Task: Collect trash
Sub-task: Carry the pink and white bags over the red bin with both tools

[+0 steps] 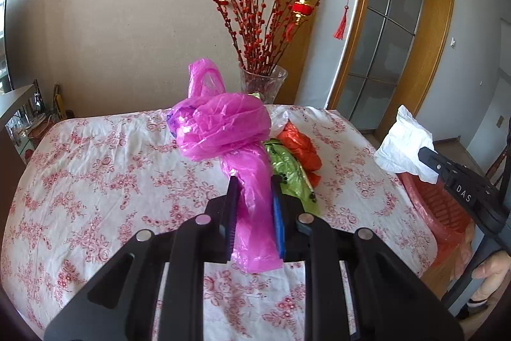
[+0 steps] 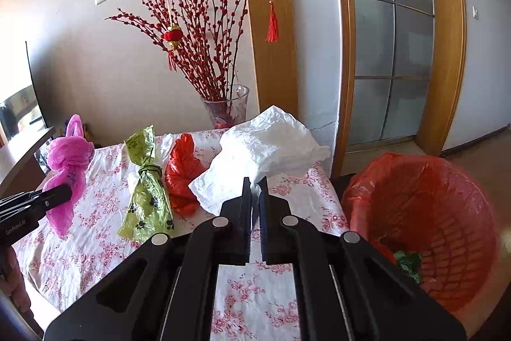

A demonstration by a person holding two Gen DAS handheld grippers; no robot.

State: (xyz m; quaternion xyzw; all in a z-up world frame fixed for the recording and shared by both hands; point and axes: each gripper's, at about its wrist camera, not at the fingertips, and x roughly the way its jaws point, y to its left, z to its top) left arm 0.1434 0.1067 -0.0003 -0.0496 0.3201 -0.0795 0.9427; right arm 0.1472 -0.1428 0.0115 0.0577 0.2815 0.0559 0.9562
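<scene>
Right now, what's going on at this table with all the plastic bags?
A person is clearing trash off the floral tablecloth with a gripper in each hand. The left gripper has its jaws closed on a knotted pink bag, lifted off the cloth. The right gripper pinches a crumpled white bag beside the red-lined basket, which already holds some scraps. A green bag and a red bag lie on the table, not yet collected.

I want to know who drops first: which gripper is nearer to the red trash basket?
Right. The right gripper, shut on the white bag, is beside the red trash basket; the left gripper, holding the pink bag, is farther away.
</scene>
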